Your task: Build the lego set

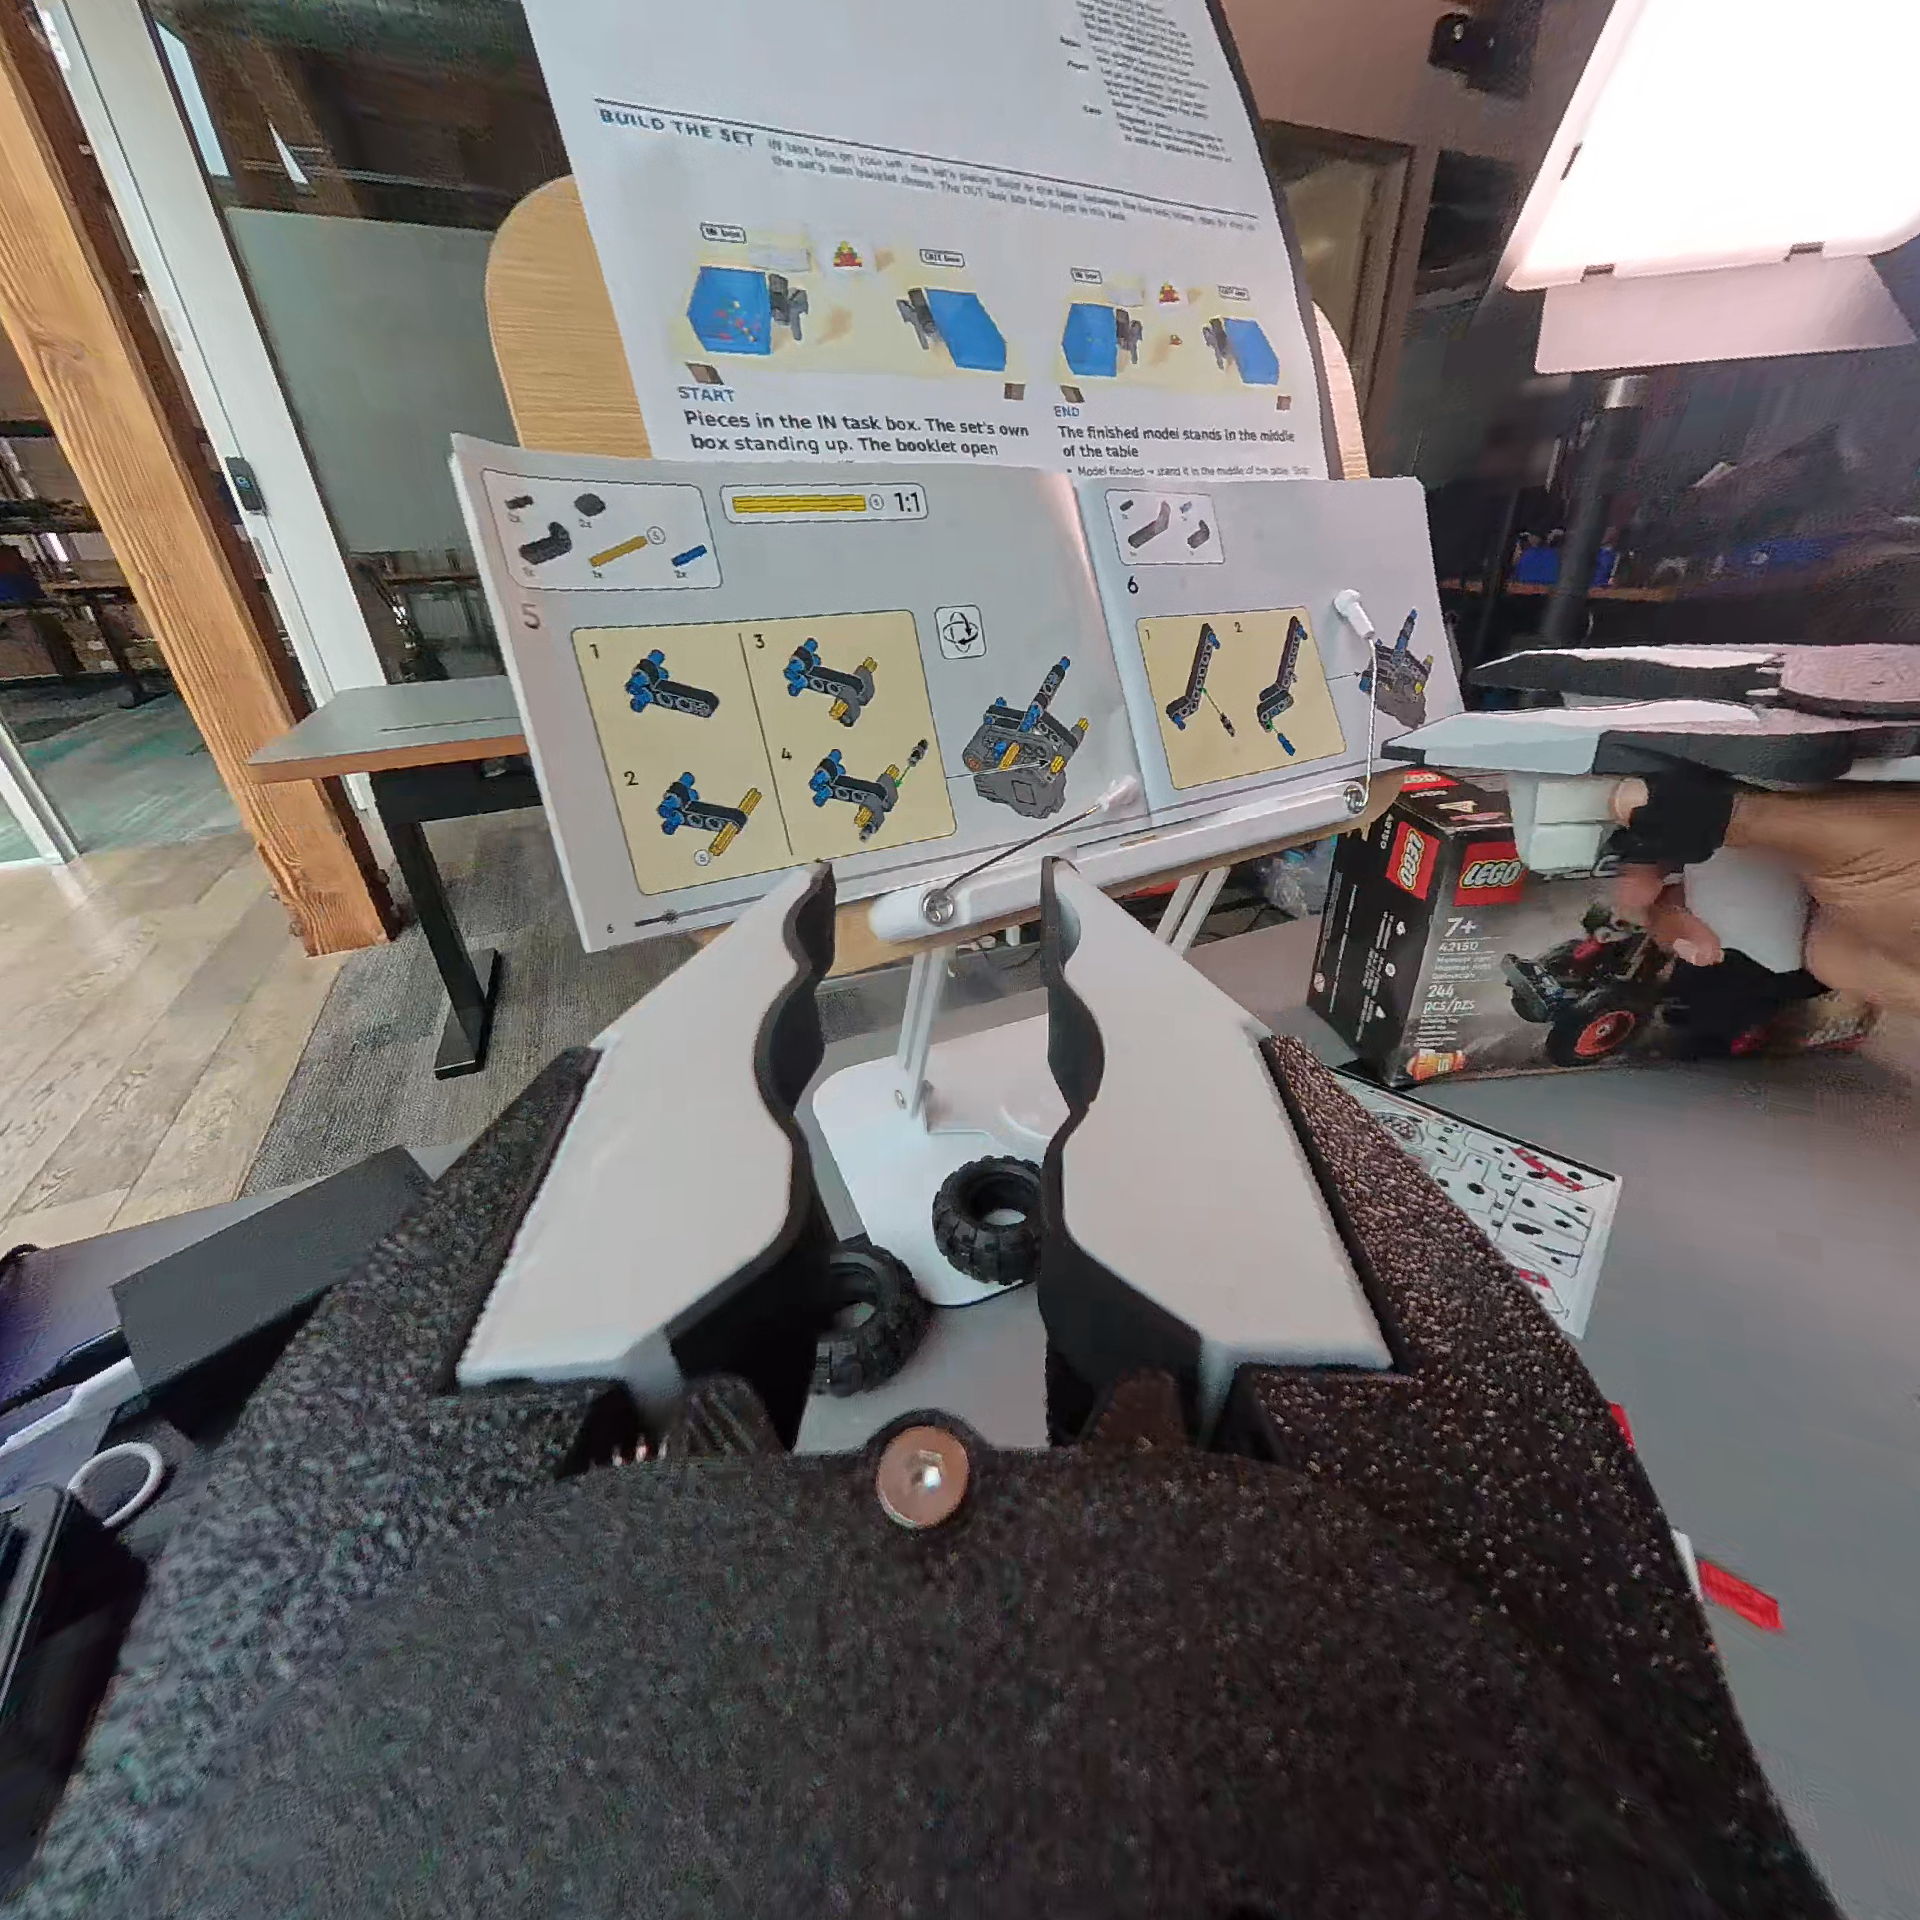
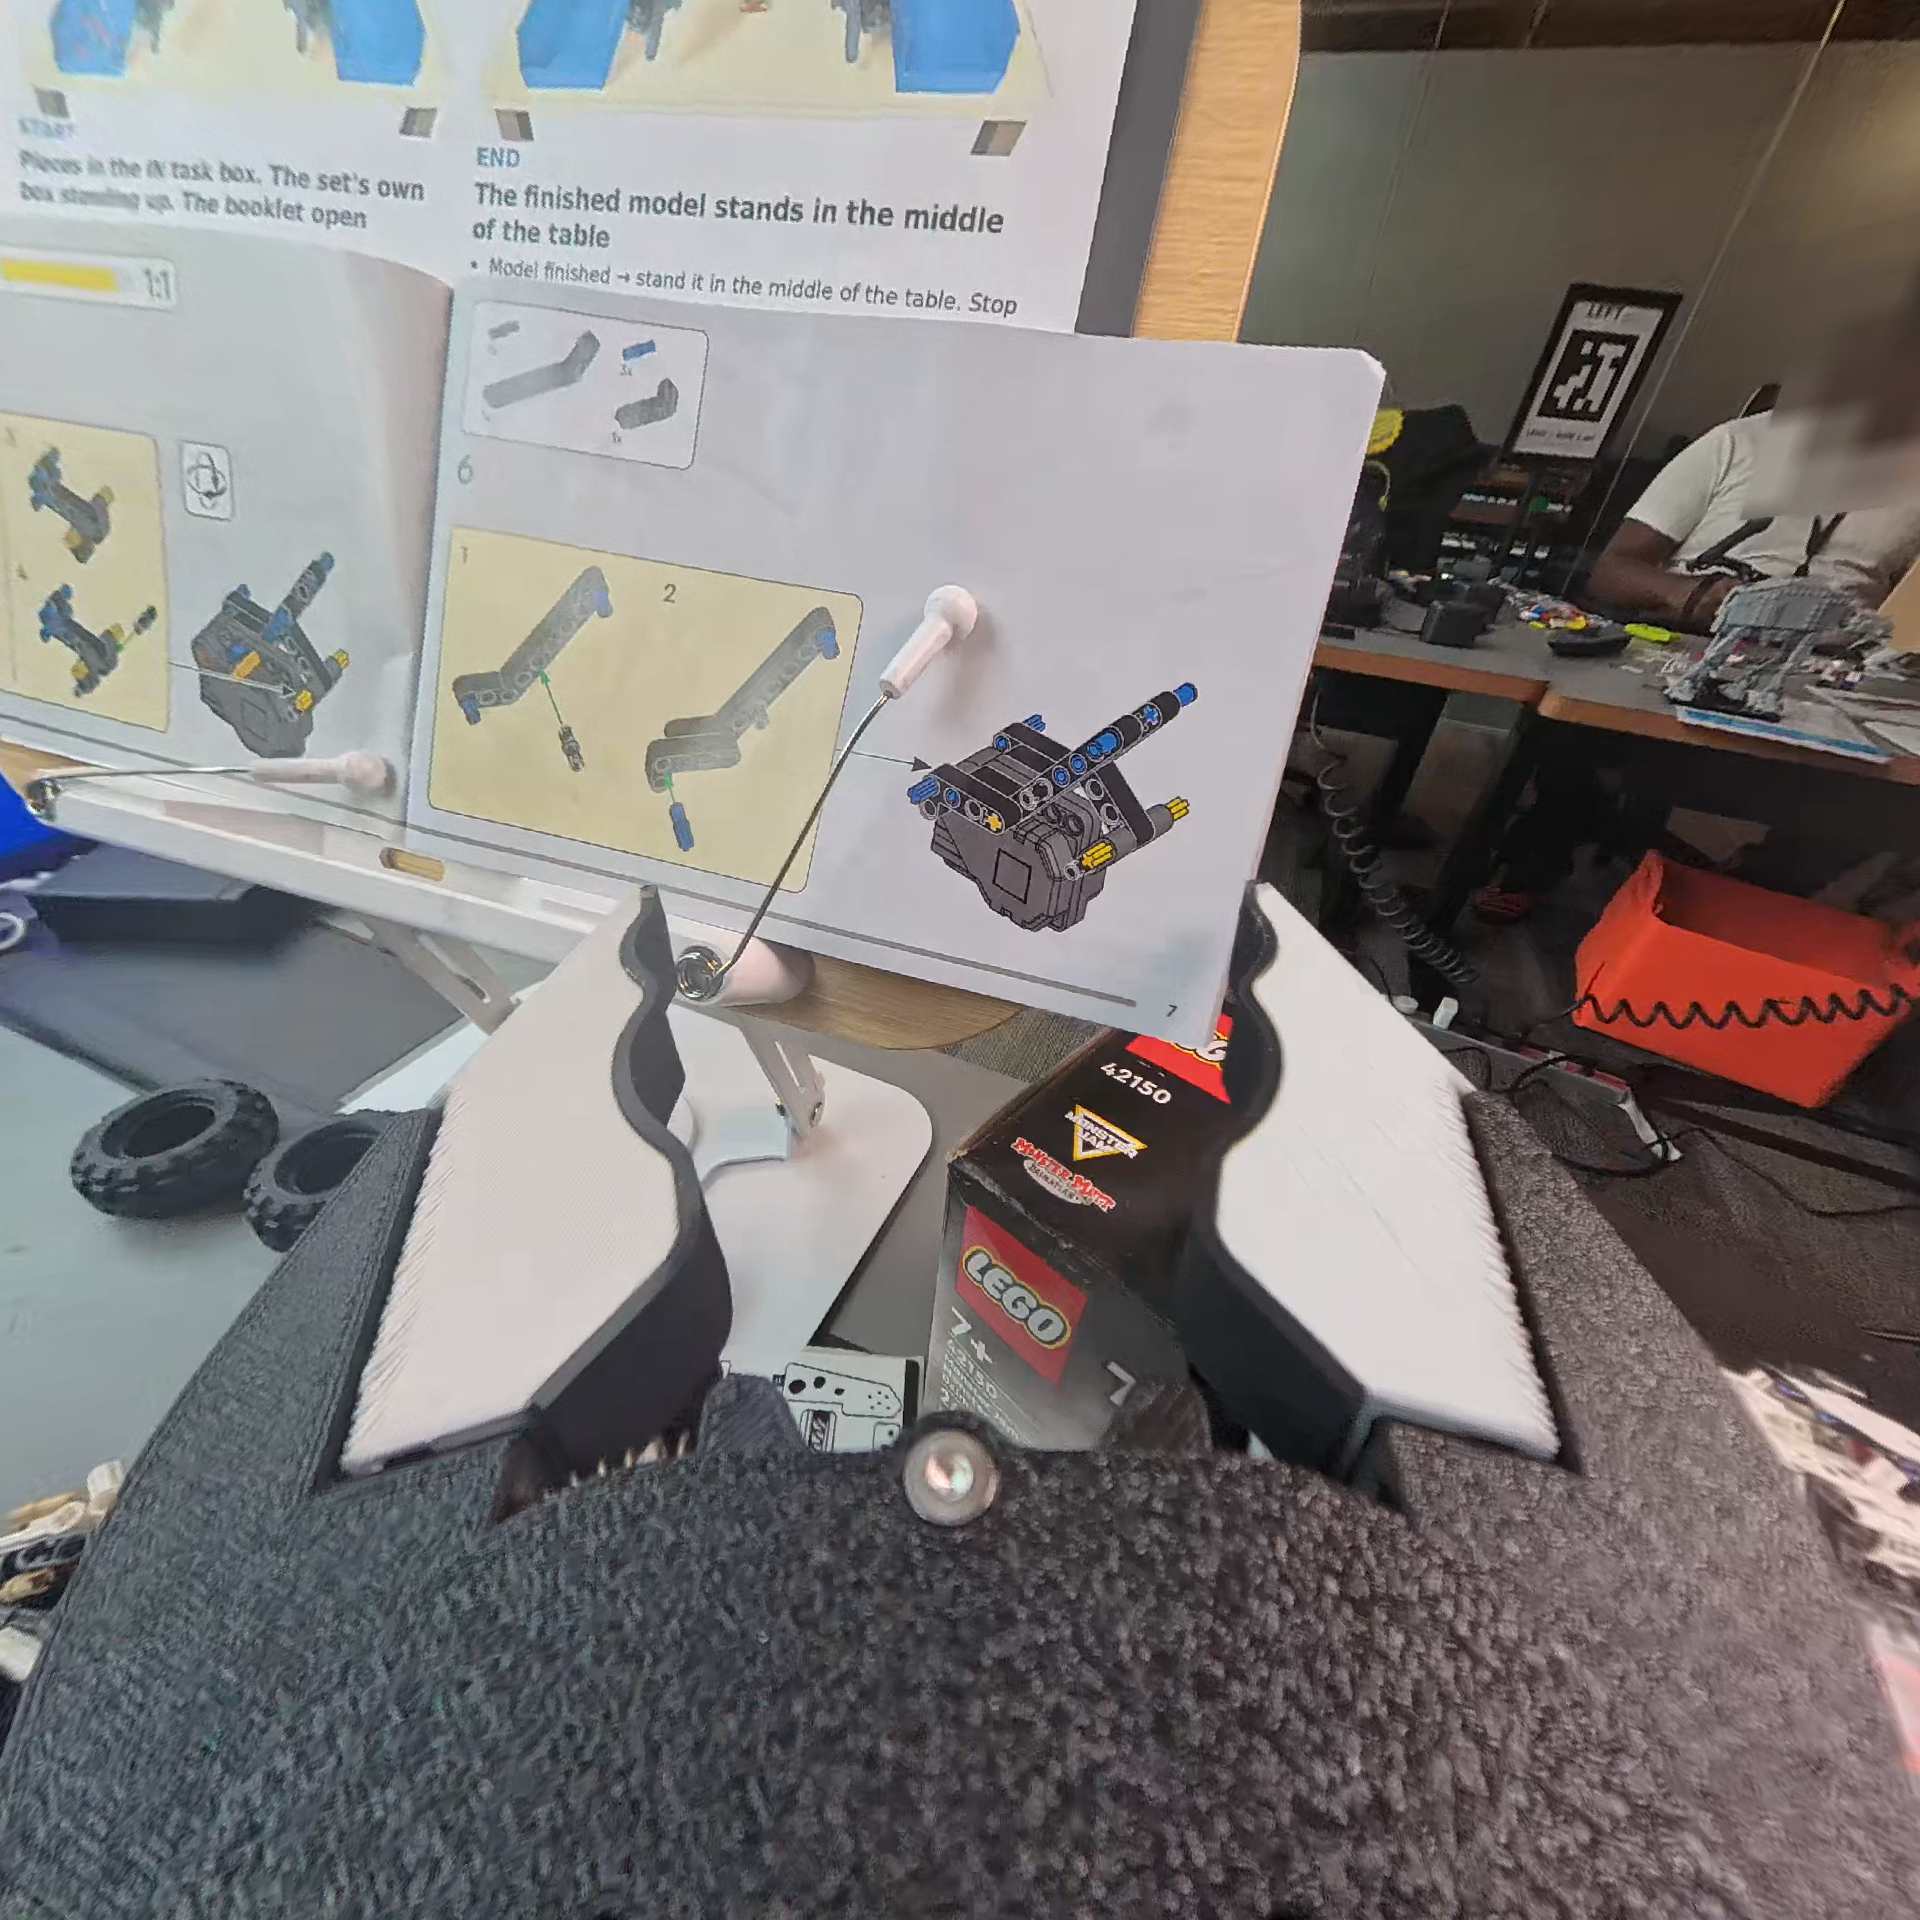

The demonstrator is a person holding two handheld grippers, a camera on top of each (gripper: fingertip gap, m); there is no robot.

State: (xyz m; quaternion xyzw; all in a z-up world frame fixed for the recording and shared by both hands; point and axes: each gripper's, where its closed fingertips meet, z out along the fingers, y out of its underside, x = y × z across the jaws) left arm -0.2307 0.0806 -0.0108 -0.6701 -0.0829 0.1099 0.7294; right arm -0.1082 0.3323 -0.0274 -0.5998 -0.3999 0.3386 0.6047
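Observation:
An instruction booklet (image 1: 831, 675) lies open on a white stand (image 1: 914, 1143), held by two wire page clips. My left gripper (image 1: 935, 883) is open and empty, raised in front of the booklet's lower edge. Two black tyres (image 1: 987, 1216) lie on the stand's base and the grey table, below my fingers. My right gripper (image 2: 951, 904) is open wide and empty, pointing at the booklet's right page (image 2: 831, 623). It also shows in the left wrist view (image 1: 1439, 712), held by a hand. The black Lego box (image 2: 1049, 1247) stands under the right gripper. The tyres (image 2: 171, 1143) lie to the left.
A printed task sheet (image 1: 935, 208) hangs on a wooden board behind the booklet. A sticker sheet (image 1: 1507, 1195) lies on the table by the Lego box (image 1: 1455, 935). A black box (image 1: 260, 1278) sits at the left. An orange bin (image 2: 1745, 977) and a person at another table are at the far right.

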